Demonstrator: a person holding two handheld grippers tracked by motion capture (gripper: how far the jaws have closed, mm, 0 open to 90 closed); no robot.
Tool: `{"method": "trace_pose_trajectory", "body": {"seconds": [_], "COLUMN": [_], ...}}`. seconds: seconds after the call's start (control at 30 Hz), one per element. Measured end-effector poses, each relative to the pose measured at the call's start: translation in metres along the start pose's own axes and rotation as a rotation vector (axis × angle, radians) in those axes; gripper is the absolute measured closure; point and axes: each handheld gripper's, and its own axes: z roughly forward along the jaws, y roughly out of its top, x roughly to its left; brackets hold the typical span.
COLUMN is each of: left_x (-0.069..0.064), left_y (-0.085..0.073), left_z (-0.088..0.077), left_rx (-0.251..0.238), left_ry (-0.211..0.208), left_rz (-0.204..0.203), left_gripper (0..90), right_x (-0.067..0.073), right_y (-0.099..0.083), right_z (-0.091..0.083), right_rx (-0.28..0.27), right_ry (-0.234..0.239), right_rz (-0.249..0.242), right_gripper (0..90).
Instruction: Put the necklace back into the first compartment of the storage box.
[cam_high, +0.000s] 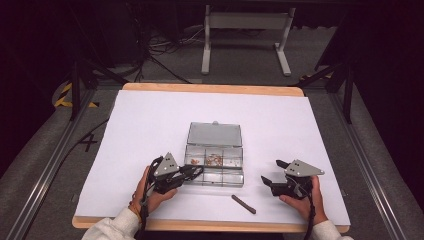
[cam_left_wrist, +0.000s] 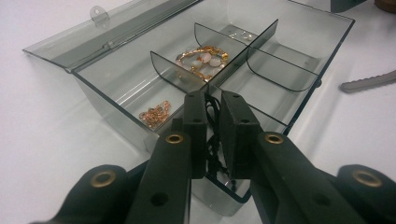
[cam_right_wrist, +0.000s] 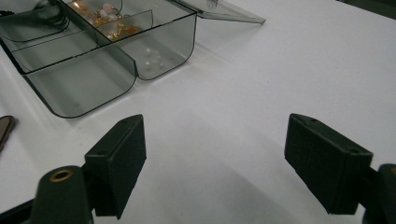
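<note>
A clear grey compartment box (cam_high: 220, 183) lies open on the white sheet, its lid (cam_high: 215, 134) folded flat behind. Gold jewellery (cam_high: 215, 160) sits in the back compartments: a beaded gold bracelet (cam_left_wrist: 203, 60) and a small gold chain (cam_left_wrist: 156, 112). My left gripper (cam_left_wrist: 213, 100) hangs over the box's near-left compartment, jaws a narrow gap apart. A thin black cord (cam_left_wrist: 212, 112) runs down through that gap into the compartment. My right gripper (cam_high: 270, 171) rests on the sheet to the right of the box, wide open with nothing between its jaws (cam_right_wrist: 215, 123).
A flat brown strip (cam_high: 243, 204) lies on the sheet near the front edge, between the two hands. The box wall (cam_right_wrist: 84, 88) lies ahead and left of the right jaws. The table's wooden edge (cam_high: 210, 225) runs along the front.
</note>
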Motion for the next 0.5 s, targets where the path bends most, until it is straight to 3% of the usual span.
{"method": "trace_pose_trajectory", "body": {"seconds": [0.23,0.5], "left_x": [0.001,0.003], "left_y": [0.0,0.001], "left_z": [-0.003,-0.018], "left_rx": [-0.008,-0.05], "left_ry": [0.004,0.022], "left_rz": [-0.006,0.028], "left_gripper": [76.3,70.1], "right_x": [0.0,0.0], "right_y": [0.0,0.0], "right_z": [0.0,0.0], "right_rx": [0.0,0.004], "right_ry": [0.001,-0.003], "right_rz": [0.0,-0.002], "right_gripper": [21.2,22.2]}}
